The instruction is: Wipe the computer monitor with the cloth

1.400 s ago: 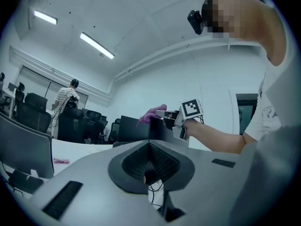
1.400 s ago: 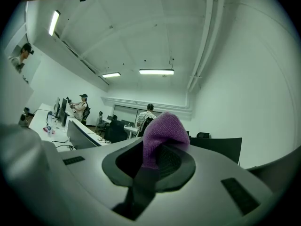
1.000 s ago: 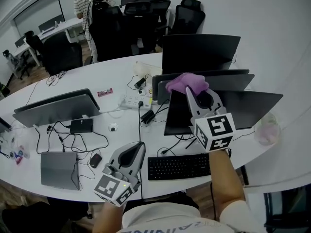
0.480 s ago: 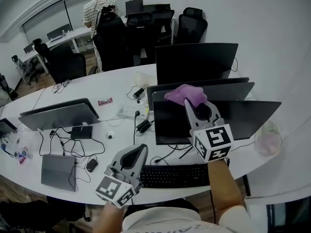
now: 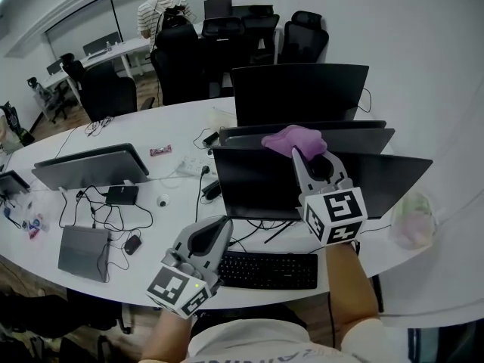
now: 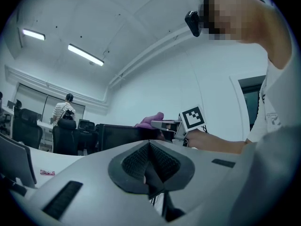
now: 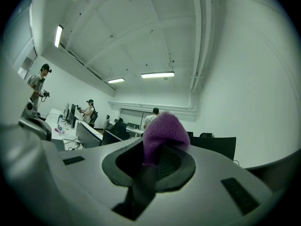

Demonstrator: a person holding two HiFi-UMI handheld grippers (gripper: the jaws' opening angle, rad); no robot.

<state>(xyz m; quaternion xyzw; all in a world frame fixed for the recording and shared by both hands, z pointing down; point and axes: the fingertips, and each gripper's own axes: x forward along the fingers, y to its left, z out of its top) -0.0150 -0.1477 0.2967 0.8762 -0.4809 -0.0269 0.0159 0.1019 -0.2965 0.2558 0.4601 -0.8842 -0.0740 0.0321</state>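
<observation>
A purple cloth (image 5: 292, 139) is pinched in my right gripper (image 5: 301, 154), which is shut on it. It hangs at the top edge of the nearest black monitor (image 5: 318, 185), over the middle of the screen's width. In the right gripper view the cloth (image 7: 163, 132) bulges up out of the closed jaws. My left gripper (image 5: 215, 231) is low near the desk's front edge, left of the keyboard (image 5: 268, 270), shut and holding nothing. The left gripper view shows the cloth (image 6: 150, 120) and the right gripper (image 6: 165, 124) ahead.
Two more black monitors (image 5: 299, 91) stand behind the nearest one. On the left of the white desk (image 5: 181, 127) are a tilted monitor (image 5: 87, 165), a grey laptop (image 5: 83, 241) and cables. A clear bag (image 5: 411, 218) lies at the right. Office chairs (image 5: 185, 51) and a person (image 5: 160, 10) are behind.
The view has shifted a little. My right gripper keeps the cloth at the monitor's top edge and has sunk slightly. The left gripper has barely moved.
</observation>
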